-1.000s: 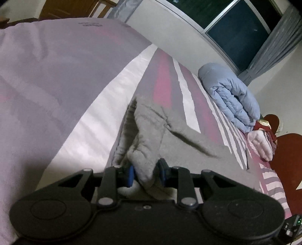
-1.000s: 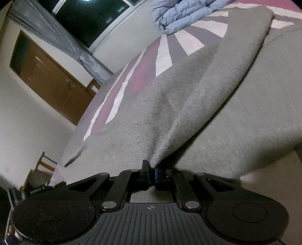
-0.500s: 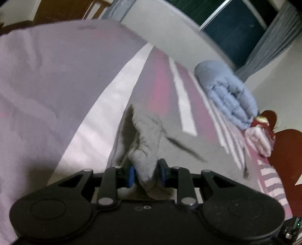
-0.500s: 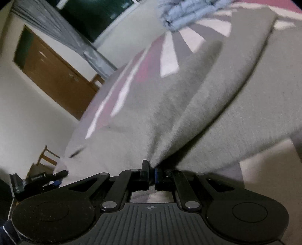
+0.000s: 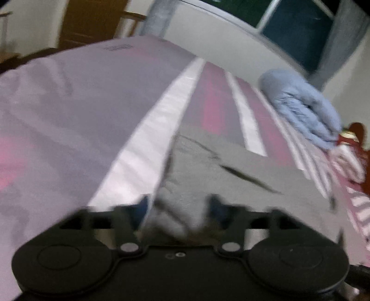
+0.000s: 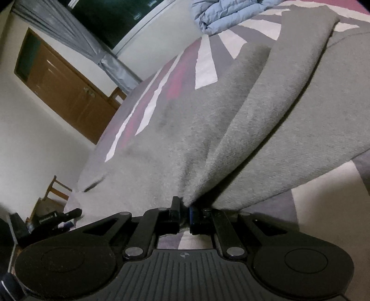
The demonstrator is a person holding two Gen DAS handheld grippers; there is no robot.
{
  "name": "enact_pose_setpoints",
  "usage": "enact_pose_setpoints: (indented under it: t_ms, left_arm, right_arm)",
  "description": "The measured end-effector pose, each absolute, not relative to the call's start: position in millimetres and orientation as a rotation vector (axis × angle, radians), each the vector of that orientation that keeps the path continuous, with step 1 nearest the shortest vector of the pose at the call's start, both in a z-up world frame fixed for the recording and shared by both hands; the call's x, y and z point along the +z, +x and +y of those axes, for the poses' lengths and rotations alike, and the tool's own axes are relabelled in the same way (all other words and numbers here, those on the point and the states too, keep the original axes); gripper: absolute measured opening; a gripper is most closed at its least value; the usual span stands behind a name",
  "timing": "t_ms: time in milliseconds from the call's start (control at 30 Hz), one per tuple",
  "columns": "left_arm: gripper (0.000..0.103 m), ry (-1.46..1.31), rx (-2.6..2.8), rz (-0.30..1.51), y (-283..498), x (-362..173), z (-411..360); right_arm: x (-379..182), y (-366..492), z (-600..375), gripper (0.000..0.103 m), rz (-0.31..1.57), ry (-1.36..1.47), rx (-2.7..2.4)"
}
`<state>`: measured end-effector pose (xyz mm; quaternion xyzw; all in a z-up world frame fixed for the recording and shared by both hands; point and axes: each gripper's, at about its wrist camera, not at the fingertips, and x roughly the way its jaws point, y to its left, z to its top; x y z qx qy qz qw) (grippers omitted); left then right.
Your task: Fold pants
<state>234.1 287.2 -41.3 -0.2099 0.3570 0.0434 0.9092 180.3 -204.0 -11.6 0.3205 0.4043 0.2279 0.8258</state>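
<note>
Grey pants [image 5: 208, 166] lie flat on a striped bedspread [image 5: 69, 111]. In the left wrist view my left gripper [image 5: 179, 206] is open, its blue-padded fingers wide apart over the near edge of the cloth; the view is blurred. In the right wrist view the pants [image 6: 231, 120] spread away from me in folds. My right gripper [image 6: 184, 209] is shut on a bunched fold of the pants' edge. The left gripper [image 6: 55, 217] shows small at the far left, beside the other end of the pants.
A folded blue quilt [image 5: 303, 108] lies at the far side of the bed, also in the right wrist view [image 6: 226, 14]. Red and pink cloth [image 5: 349, 150] lies at the right. A wooden door [image 6: 62, 85], a chair [image 6: 55, 192] and a curtained window stand beyond the bed.
My left gripper has opened and let go of the pants, and the cloth that was bunched up now lies flat. My right gripper stays shut on its fold.
</note>
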Motion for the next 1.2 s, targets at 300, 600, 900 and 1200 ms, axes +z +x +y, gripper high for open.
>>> enact_pose_setpoints:
  t_ms: [300, 600, 900, 1200]
  left_arm:
    - [0.074, -0.292, 0.163, 0.606, 188.8, 4.5, 241.9]
    - [0.080, -0.147, 0.161, 0.720, 226.0, -28.9, 144.4]
    - [0.082, -0.089, 0.249, 0.684, 223.1, -56.8, 128.6]
    - [0.082, -0.096, 0.241, 0.656, 215.8, -60.5, 127.9]
  right_arm:
    - [26.7, 159.3, -259.4, 0.012, 0.716, 0.691, 0.391]
    - [53.2, 225.4, -284.9, 0.013, 0.734, 0.658, 0.238]
    - [33.6, 271.2, -274.5, 0.074, 0.847, 0.516, 0.181]
    - [20.9, 296.5, -247.3, 0.049, 0.917, 0.267, 0.127]
